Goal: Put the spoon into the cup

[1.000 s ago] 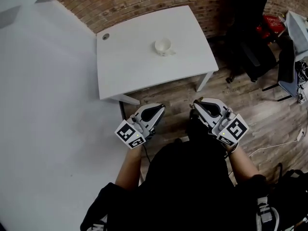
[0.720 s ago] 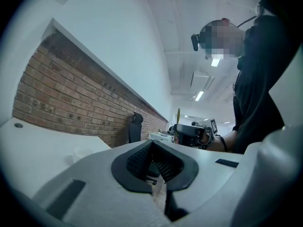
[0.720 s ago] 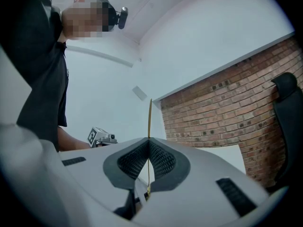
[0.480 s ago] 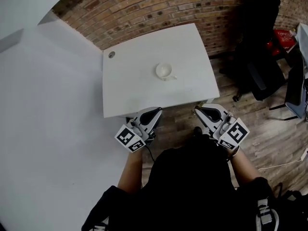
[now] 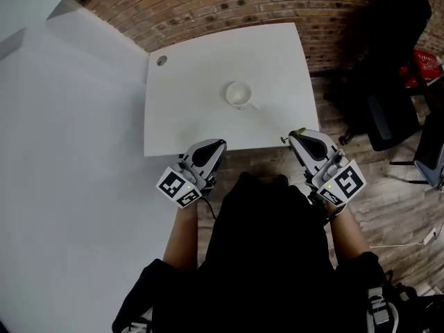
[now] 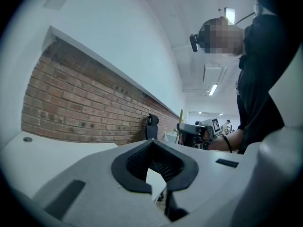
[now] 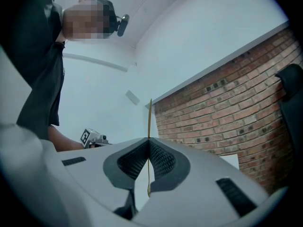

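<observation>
A white cup (image 5: pixel 238 94) stands near the middle of the white table (image 5: pixel 187 116). My right gripper (image 5: pixel 293 137) hovers at the table's front right corner, shut on a thin gold spoon (image 7: pixel 149 119) that stands upright between the jaws, seen edge-on. A bit of the spoon (image 5: pixel 299 131) shows at the jaw tips in the head view. My left gripper (image 5: pixel 219 145) is held at the table's front edge, shut with nothing in it. From the left gripper view (image 6: pixel 152 143) the right gripper (image 6: pixel 191 129) and the spoon (image 6: pixel 181 115) show in the distance.
A brick wall (image 5: pixel 229 2) runs behind the table. A white partition (image 5: pixel 69 158) stands to the left. A black office chair (image 5: pixel 388 75) is at the right on the wood floor. A cable hole (image 5: pixel 161 60) sits in the table's far left corner.
The person has stepped up to the table: it now lies just ahead of both grippers, which have come forward to its front edge. Both grippers' states look unchanged.
</observation>
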`<state>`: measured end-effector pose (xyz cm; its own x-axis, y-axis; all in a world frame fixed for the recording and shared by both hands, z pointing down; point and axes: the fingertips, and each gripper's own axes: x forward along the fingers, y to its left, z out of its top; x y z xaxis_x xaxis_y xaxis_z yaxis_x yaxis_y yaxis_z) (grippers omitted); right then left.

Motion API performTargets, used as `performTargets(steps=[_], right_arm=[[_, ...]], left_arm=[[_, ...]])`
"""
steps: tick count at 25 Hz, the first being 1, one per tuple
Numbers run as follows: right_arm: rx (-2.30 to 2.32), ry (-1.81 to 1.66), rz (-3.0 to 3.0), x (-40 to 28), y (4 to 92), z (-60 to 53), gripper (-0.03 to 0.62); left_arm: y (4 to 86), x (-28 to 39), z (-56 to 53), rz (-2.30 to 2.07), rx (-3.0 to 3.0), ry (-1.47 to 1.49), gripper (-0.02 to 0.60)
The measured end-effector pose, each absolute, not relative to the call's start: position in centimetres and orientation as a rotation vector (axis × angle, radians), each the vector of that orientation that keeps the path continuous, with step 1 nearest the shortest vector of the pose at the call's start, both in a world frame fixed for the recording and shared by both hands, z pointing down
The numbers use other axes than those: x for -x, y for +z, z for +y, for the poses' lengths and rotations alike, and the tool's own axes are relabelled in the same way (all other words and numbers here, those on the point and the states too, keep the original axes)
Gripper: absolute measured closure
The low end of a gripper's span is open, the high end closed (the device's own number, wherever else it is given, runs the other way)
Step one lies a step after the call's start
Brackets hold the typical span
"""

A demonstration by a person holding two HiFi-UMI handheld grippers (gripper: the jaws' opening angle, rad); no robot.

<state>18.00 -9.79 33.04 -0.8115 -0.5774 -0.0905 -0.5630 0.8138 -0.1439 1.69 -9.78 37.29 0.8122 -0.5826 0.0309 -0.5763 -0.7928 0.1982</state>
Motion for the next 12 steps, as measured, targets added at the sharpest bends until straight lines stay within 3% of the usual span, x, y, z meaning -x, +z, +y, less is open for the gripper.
performTargets(steps=[12], right_arm=[[1.091, -0.061, 2.774, -14.9, 28.3, -18.8, 0.588]], left_arm=[[37.9, 2.4, -18.2, -0.827, -2.810, -0.075, 0.565]])
